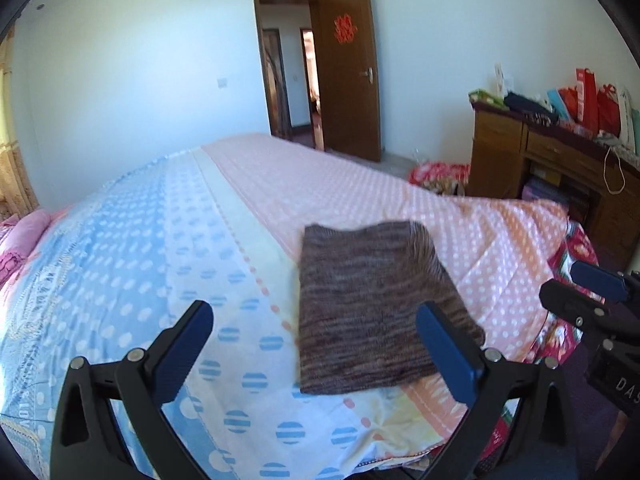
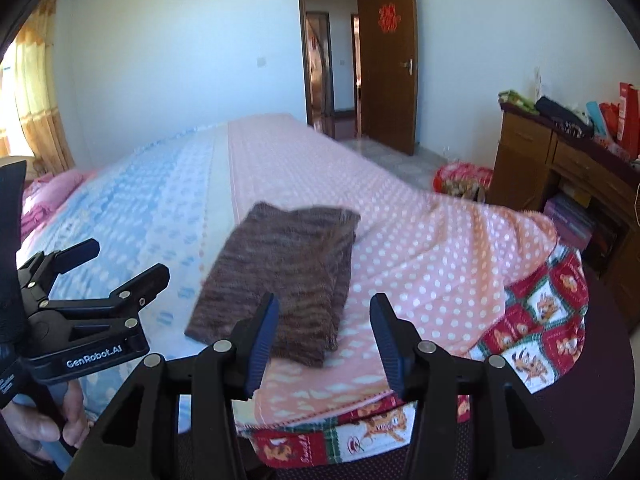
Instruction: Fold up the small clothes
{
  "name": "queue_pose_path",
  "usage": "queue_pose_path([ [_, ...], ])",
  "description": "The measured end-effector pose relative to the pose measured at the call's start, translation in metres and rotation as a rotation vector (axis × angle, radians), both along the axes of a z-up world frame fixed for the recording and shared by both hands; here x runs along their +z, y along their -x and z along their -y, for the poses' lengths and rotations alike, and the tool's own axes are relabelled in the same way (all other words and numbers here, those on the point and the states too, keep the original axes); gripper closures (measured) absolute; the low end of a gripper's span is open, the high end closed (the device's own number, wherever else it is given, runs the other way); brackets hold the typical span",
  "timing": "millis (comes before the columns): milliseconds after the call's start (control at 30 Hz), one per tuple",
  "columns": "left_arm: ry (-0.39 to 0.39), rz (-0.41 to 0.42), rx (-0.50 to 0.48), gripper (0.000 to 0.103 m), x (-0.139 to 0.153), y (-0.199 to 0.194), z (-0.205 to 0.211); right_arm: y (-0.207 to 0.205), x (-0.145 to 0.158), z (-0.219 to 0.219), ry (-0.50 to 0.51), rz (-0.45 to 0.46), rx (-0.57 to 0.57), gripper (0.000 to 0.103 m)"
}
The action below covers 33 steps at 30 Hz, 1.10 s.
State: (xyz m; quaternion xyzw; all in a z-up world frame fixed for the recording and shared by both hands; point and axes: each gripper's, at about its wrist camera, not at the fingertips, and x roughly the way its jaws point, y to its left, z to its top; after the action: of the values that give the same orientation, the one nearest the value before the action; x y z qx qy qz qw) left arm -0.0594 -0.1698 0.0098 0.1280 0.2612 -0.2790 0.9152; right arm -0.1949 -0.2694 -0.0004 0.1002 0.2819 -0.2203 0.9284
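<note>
A brown knitted garment [image 1: 372, 304] lies folded into a flat rectangle on the bed's polka-dot cover [image 1: 168, 248], near the front edge. It also shows in the right wrist view [image 2: 288, 280]. My left gripper [image 1: 316, 344] is open and empty, just short of the garment's near edge. My right gripper [image 2: 324, 332] is open and empty, in front of the garment's near right corner. The left gripper shows at the left of the right wrist view [image 2: 120, 260], open. The right gripper shows at the right edge of the left wrist view [image 1: 576, 284].
The bed cover is blue on the left and pink [image 2: 420, 248] on the right, over a red cartoon-print blanket [image 2: 532, 340]. A wooden desk [image 1: 560, 168] loaded with bags stands at the right. A brown door [image 1: 352, 76] is open at the back. Pink pillows [image 1: 24, 236] lie far left.
</note>
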Motion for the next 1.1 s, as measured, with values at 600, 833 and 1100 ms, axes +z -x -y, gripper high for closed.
queue_pose_path([
  [600, 0.043, 0.158, 0.075, 0.000, 0.031, 0.019, -0.013, 0.023, 0.047, -0.032, 0.171, 0.231, -0.010, 0.037],
  [833, 0.050, 0.159, 0.084, 0.000, 0.034, 0.022, -0.014, 0.023, 0.044, -0.031, 0.171, 0.232, -0.006, 0.037],
  [1100, 0.043, 0.165, 0.085, 0.000, 0.034, 0.022, -0.014, 0.023, 0.044, -0.029, 0.166, 0.228, -0.007, 0.037],
])
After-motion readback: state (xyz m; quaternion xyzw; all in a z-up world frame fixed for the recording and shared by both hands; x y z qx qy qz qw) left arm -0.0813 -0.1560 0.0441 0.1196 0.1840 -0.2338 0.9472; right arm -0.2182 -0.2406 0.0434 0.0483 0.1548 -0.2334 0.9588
